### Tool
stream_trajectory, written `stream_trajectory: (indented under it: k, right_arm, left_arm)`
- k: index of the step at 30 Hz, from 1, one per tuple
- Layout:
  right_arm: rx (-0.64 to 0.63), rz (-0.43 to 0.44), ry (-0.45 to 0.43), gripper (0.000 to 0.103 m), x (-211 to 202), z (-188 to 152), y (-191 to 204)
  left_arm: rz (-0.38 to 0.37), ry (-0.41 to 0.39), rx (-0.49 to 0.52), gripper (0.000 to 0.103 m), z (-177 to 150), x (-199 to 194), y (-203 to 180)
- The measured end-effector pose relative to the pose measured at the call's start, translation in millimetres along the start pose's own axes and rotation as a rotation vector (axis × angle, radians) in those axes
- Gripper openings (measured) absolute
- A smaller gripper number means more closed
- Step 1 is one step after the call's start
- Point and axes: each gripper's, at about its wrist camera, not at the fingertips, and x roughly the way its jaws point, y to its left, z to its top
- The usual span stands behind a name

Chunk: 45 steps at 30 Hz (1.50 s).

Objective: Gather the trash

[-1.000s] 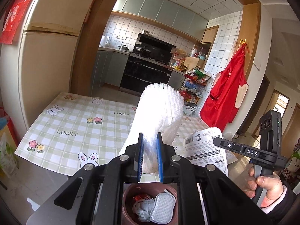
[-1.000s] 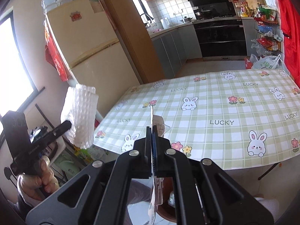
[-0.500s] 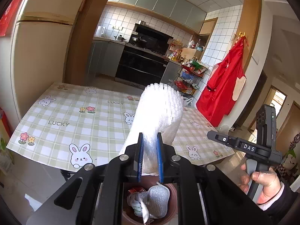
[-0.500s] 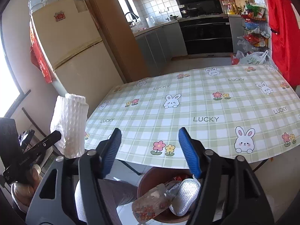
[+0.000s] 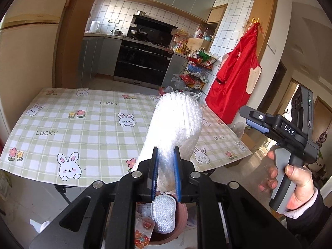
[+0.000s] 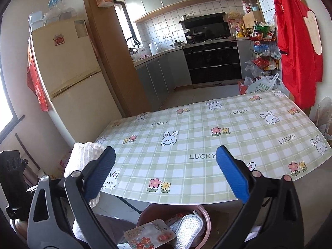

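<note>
While the left gripper point(image 5: 166, 173) is pinching the white foam wrap point(image 5: 176, 128) above the brown bin point(image 6: 204, 212), the right gripper point(image 6: 166, 173) is opening wide and empty, its flowered packet point(image 6: 148, 236) now lying across the bin's rim, leaving the wrap to drop.

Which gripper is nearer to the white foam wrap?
Left. The left gripper is clamped on the white foam wrap, above the brown bin. The right gripper stands off to the wrap's side, its jaws opening with nothing between them.
</note>
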Motion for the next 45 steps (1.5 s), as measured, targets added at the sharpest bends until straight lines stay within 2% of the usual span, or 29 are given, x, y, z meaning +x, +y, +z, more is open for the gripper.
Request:
stream_trajectory:
  k: [11,21,25,26,27,30,36,45]
  right_arm:
    - [0.090,0.003,-0.002,0.096,0.1,-1.0,-41.6]
    - [0.113,0.002,0.019,0.096,10.2,-5.6,-55.7]
    - [0.079,-0.009,0.047,0.096,15.1,-8.1,-51.3]
    - [0.062,-0.013,0.054,0.096,15.8,-8.7,-49.4]
    - [0.035,-0.024,0.061,0.097,16.3,-9.3,-45.8]
    - [-0.045,-0.062,0.076,0.097,16.5,-10.1,-34.4]
    - [-0.134,-0.097,0.065,0.097,7.6,-2.6,-14.6]
    - [-0.252,-0.152,0.008,0.097,-20.9,14.7,15.4]
  left_arm:
    - [-0.031,0.133,0.062,0.017,-8.5,51.3,-28.7]
    - [0.011,0.220,0.039,0.049,-17.4,75.8,-22.3]
    - [0.061,0.196,0.043,0.066,-14.4,70.6,-17.7]
    - [0.076,0.184,0.056,0.074,-13.3,67.9,-17.9]
    - [0.094,0.167,0.072,0.081,-12.0,64.3,-18.1]
    - [0.170,0.116,0.109,0.093,-7.3,53.8,-19.5]
    - [0.262,0.038,0.141,0.097,9.2,34.2,-15.9]
    - [0.307,-0.069,0.271,0.097,36.6,-6.0,-26.1]
